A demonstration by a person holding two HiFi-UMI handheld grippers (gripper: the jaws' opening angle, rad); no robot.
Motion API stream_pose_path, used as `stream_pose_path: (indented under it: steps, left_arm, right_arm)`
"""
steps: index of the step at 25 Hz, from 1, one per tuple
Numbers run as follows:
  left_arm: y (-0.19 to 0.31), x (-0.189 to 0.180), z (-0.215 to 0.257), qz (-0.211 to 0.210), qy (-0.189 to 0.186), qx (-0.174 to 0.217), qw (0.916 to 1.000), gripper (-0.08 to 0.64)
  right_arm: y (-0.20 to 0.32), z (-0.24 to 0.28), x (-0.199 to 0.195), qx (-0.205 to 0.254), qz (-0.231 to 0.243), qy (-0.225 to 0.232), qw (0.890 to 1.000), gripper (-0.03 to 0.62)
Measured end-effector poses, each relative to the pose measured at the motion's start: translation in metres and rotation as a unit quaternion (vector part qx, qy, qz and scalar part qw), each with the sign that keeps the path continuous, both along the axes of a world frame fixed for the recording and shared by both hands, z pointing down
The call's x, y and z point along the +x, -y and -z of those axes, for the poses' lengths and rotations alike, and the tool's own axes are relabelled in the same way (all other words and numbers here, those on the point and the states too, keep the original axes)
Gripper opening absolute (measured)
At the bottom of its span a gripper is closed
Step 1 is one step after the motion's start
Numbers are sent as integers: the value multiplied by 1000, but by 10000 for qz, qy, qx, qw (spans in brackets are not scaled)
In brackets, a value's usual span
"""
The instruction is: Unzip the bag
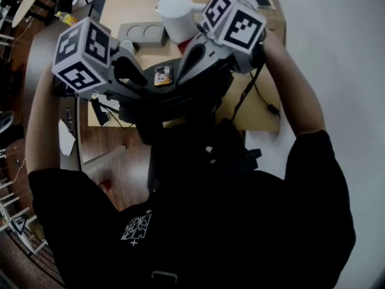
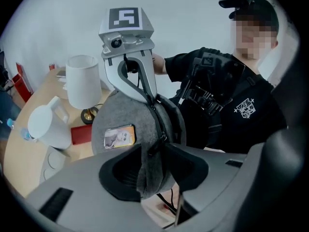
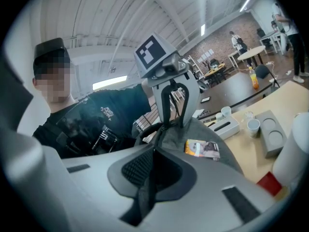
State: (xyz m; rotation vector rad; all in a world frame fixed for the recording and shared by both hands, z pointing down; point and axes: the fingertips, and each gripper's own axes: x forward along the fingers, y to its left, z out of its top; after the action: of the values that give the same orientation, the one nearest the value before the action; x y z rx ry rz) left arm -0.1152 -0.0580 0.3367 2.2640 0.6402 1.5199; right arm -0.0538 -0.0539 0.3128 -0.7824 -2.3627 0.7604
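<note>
arms: both forearms were raised and bent inward, so the two grippers met tip to tip in front of the chest.
left gripper (image 2: 154,170): its jaws stood wide, with the pads pressed on the sides of the bag's rounded end.
right gripper (image 3: 152,175): its jaws were together, pinching the dark zip pull (image 3: 145,197).
bag (image 2: 113,115): grey felt with a small picture card (image 2: 119,136) on its side. it was held in the air between the grippers, off the table (image 1: 255,122) and above its near edge.
zip (image 2: 155,111): it ran along the bag's ridge from one gripper toward the other.
edges: the person's chest was close behind the bag.
room: a white jug (image 1: 175,15) and a grey tray (image 1: 143,34) stood farther back on the table, well apart from the bag. wood floor showed to the table's left.
</note>
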Motion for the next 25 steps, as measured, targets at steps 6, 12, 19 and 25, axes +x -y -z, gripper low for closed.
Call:
stream_pose_path:
  steps: [6, 12, 19, 25]
  left_arm:
    - [2, 4, -1, -133, -91, 314, 9994, 152]
    - [4, 6, -2, -217, -106, 295, 9993, 152]
    - [5, 5, 5, -28, -219, -428, 9988, 152]
    - [5, 15, 12, 241, -416, -803, 9956, 152]
  right_arm:
    - [0, 3, 0, -8, -18, 30, 10000, 14]
    - [0, 2, 0, -7, -16, 18, 10000, 14]
    - [0, 2, 0, -21, -27, 21, 10000, 12]
    - [0, 2, 0, -38, -16, 23, 10000, 14]
